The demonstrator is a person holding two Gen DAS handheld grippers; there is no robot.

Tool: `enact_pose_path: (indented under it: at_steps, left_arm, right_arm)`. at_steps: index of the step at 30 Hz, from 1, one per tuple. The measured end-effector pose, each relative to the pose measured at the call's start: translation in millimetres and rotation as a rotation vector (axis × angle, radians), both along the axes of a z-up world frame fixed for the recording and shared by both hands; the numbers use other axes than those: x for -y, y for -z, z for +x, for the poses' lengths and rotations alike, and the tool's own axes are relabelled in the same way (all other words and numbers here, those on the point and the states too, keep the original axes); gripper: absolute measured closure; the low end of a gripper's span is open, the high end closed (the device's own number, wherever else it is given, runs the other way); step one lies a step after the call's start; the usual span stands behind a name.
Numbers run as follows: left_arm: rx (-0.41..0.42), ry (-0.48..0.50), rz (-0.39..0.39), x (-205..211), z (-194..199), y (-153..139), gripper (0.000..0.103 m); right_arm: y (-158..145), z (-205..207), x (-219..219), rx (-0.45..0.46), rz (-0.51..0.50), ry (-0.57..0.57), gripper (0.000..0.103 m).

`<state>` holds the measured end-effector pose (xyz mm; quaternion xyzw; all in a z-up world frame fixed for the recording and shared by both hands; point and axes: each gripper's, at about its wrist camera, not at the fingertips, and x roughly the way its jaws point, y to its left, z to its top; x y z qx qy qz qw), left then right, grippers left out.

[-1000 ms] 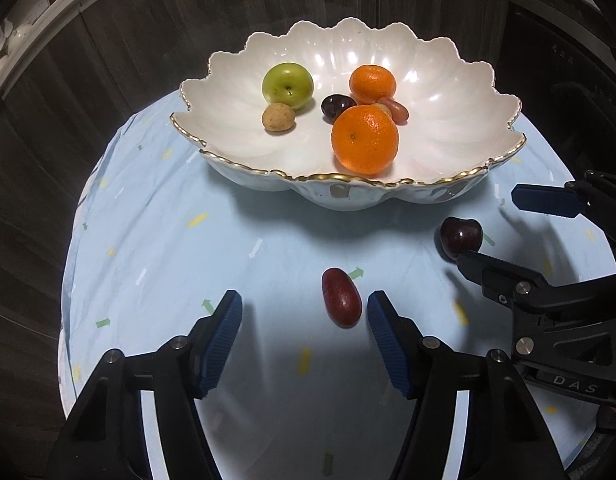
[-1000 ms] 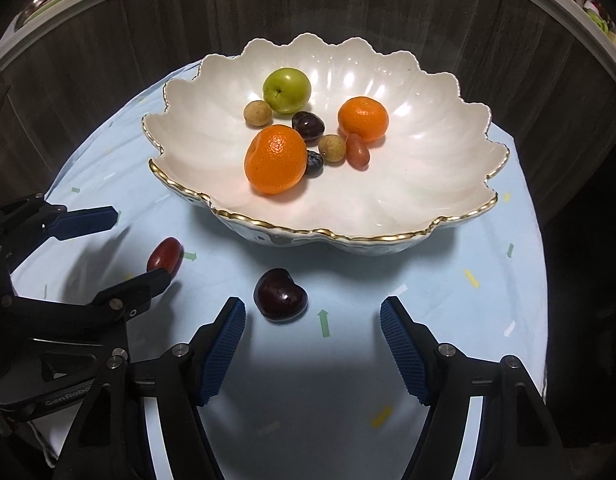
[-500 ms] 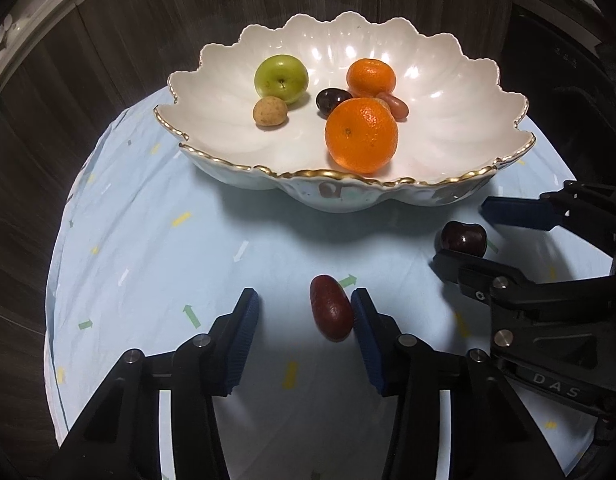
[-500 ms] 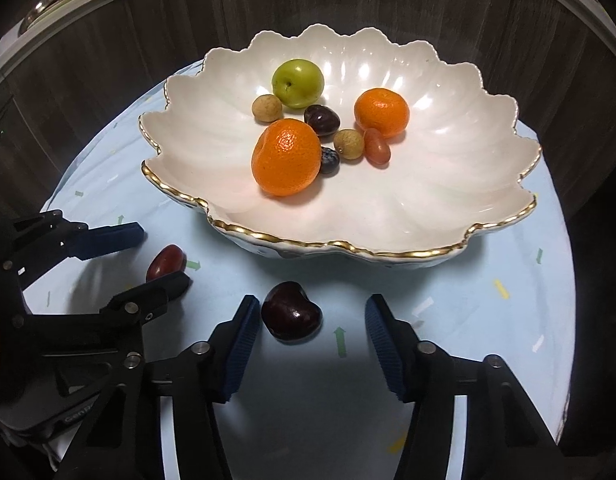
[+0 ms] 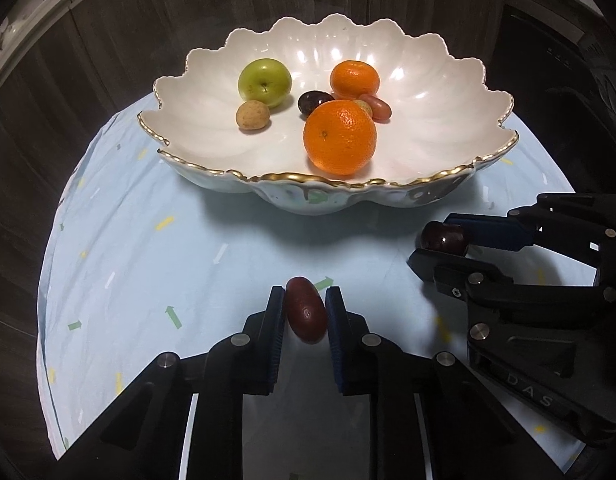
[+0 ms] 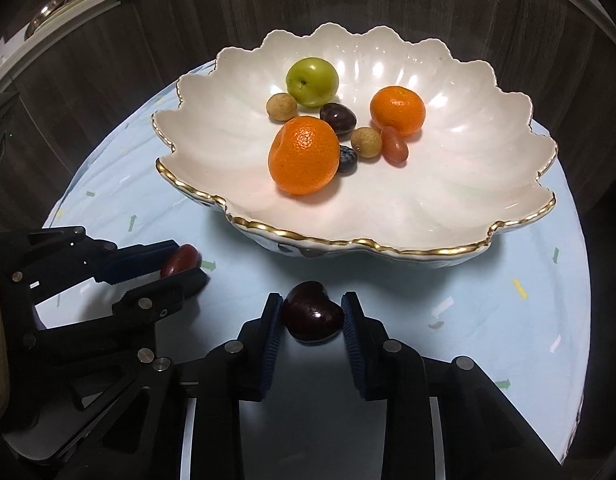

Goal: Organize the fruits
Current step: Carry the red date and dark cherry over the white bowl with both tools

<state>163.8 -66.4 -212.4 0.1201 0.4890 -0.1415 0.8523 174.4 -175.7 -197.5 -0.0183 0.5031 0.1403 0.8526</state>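
1. Left wrist view: the left gripper (image 5: 306, 312) has just closed its jaws, and its blue pads now press both sides of an oblong red fruit (image 5: 306, 315) on the pale blue cloth (image 5: 156, 248).
2. To the right of these jaws, the right gripper (image 5: 444, 246) pinches a dark cherry (image 5: 445, 237); its black body bears the raised letters "DAS".
3. Ahead of the jaws stands a white scalloped bowl (image 5: 440, 148) with a gilt rim, holding two oranges, a green fruit and smaller fruits.
4. Right wrist view: the right gripper (image 6: 313, 314) has been closing its jaws, which now sit narrow with the dark cherry (image 6: 313, 317) between the pads, both touching it.
5. To the left of these jaws, the left gripper (image 6: 184, 266) clamps the oblong red fruit (image 6: 181, 260).
6. The white scalloped bowl (image 6: 448, 208) stands just beyond the jaws; no writing reads here.
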Motion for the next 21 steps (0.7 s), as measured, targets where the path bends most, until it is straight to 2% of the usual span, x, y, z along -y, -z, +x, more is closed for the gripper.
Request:
enact_pose_path:
  at_steps: [10, 21]
  left_arm:
    - [-0.001, -0.007, -0.012, -1.2, -0.2, -4.6, 0.082]
    - [0.031, -0.013, -0.027, -4.0, -8.7, -26.1, 0.082]
  right_arm:
    - [-5.5, -1.9, 0.0, 0.009, 0.000, 0.006, 0.072]
    - [-23.5, -14.2, 0.8, 0.035, 0.011, 0.016, 0.072]
